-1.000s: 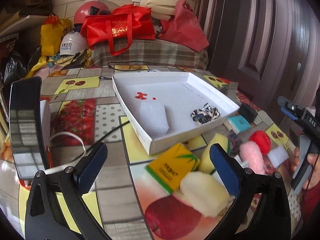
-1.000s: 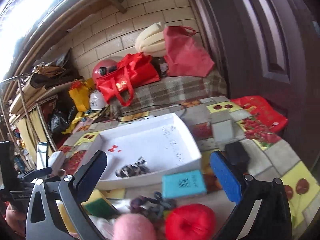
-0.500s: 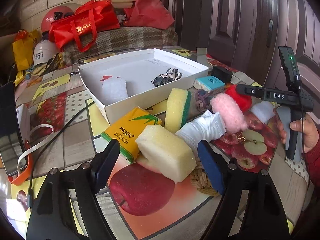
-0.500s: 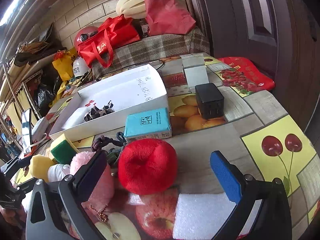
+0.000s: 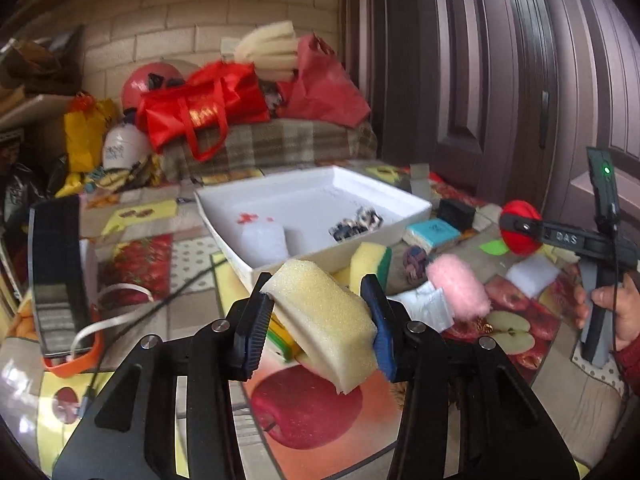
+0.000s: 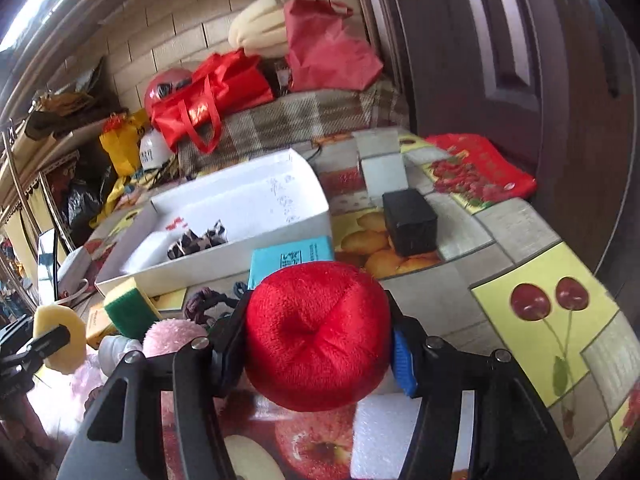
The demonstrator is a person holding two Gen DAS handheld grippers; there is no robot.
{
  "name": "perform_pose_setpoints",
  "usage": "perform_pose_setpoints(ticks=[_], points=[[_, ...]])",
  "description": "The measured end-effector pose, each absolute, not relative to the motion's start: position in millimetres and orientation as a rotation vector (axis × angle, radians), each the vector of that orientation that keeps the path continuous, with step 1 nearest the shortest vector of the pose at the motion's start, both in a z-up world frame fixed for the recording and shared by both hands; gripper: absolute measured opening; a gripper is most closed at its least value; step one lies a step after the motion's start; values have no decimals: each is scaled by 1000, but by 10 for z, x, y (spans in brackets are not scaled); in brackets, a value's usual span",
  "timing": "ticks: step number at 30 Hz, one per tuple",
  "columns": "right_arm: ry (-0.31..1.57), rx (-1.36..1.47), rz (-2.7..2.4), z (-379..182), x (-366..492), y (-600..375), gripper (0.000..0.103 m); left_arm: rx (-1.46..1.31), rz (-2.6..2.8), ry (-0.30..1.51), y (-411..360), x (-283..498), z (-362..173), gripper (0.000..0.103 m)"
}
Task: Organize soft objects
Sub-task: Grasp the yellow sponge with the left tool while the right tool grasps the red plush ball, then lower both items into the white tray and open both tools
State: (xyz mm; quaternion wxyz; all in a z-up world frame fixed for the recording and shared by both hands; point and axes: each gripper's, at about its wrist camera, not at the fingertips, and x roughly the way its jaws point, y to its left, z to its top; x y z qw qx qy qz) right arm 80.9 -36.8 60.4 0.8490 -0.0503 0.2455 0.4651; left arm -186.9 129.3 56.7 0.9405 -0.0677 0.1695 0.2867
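Yellow foam: my left tongs (image 5: 316,312) have just been closing and now clench the pale yellow sponge block (image 5: 324,316), pads pressing both its sides, the block lifted clear of the desk (image 5: 132,256). My right tongs (image 6: 316,340) have likewise just been closing, and they pinch the red plush ball (image 6: 316,336) from either side; whether it is off the desk yet I cannot tell. Done so far, judging by contents: the white box (image 5: 320,196) holds a white foam piece (image 5: 264,240) and a patterned scrunchie (image 5: 356,222). Left on the desk just in front of the box: the yellow-green sponge (image 5: 370,266), the pink fluffy piece (image 5: 456,292), a braided hair tie (image 5: 416,260), a white rolled cloth (image 5: 424,308), a white foam slab (image 5: 532,276). My estimate: early stage, two items in hand to go to the box, several pending.
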Motion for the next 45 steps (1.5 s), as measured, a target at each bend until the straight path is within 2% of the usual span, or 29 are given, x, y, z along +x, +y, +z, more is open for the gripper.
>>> perform_pose_setpoints(ticks=[3,7,16,32,35,36,37,38,39,40,41,45], points=[[414,-88,941,691,700,-628,60,-104,722,268,1300,-2055,623,45],[369,-86,884,729,773,-639,60,-128,807,269,1556,-2014,606,45],[323,-144,867,705,986,-59,60,-145,869,259,2138,-1660,567,46],[327,-171,944,683,1064,1157,60,-171,824,253,2740,-1073,591,46],[369,-194,954,651,1107,1362,60,-129,767,298,2730,-879,589,54],[391,-203,957,638,1130,1418,62,-123,753,318,2735,-826,584,65],[419,-217,962,612,1154,1476,64,-120,749,340,2744,-783,574,81],[442,-234,955,591,1175,1515,64,-120,751,349,2746,-768,570,88],[458,-241,955,578,1190,1527,69,-121,752,349,2742,-771,570,102],[467,-240,956,570,1201,1527,83,-122,756,344,2739,-777,574,103],[467,-234,953,570,1206,1522,87,-123,761,339,2734,-787,575,103],[444,-226,947,588,1179,1488,88,-121,779,327,2726,-804,584,103]])
